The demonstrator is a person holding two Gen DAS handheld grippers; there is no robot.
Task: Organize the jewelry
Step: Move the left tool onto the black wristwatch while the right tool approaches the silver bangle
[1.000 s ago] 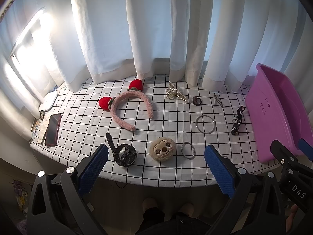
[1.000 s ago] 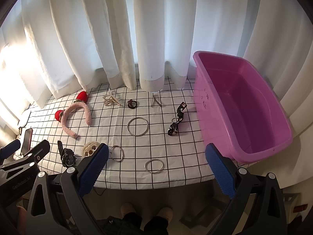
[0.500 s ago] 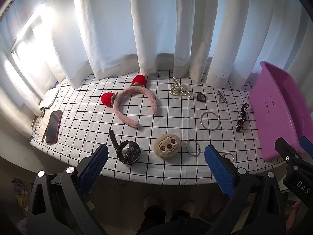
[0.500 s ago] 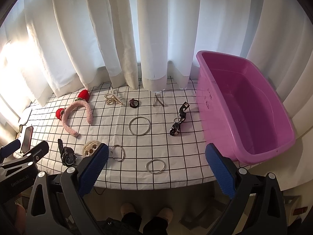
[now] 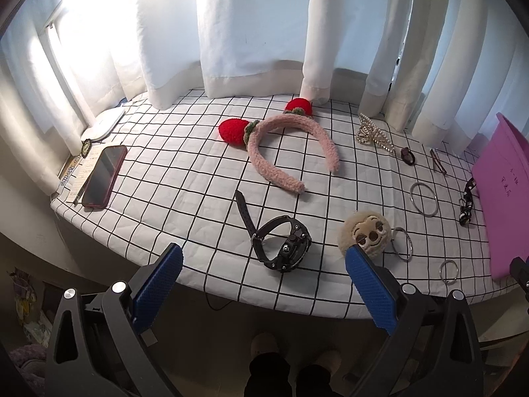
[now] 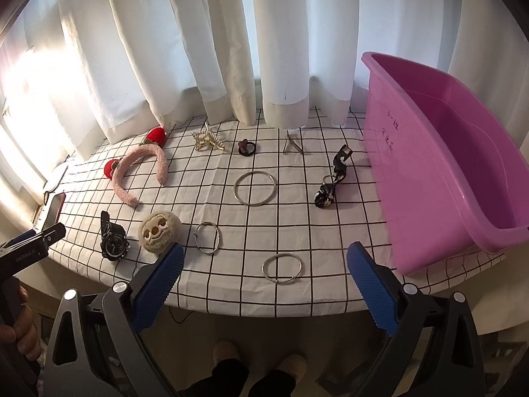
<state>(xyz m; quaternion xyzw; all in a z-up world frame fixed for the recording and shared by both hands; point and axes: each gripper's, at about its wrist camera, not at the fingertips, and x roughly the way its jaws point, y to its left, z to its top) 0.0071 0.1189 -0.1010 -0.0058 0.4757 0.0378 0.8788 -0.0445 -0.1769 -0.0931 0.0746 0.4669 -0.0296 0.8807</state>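
Observation:
Jewelry lies scattered on a checked tablecloth (image 5: 185, 178). My left gripper (image 5: 263, 276) is open and empty, at the table's front edge just before a black watch (image 5: 284, 243) and a plush sloth face (image 5: 365, 233). A pink strawberry headband (image 5: 287, 145) lies behind them. My right gripper (image 6: 264, 273) is open and empty, above the front edge near a small silver bangle (image 6: 282, 268). A large bangle (image 6: 254, 192), a thin bracelet (image 6: 207, 238), a black clip (image 6: 332, 183) and a pearl claw clip (image 6: 207, 141) lie farther in. The pink tub (image 6: 439, 178) stands at the right.
A phone (image 5: 104, 175) and papers lie at the table's left end. White curtains (image 6: 231, 49) hang along the back. A dark hair tie (image 6: 247, 148) and a metal hairpin (image 6: 292, 145) lie near the curtain. My feet show below the table edge.
Both grippers have moved forward and closer to the table; the left one has also swung left toward the watch. Nothing on the table has moved.

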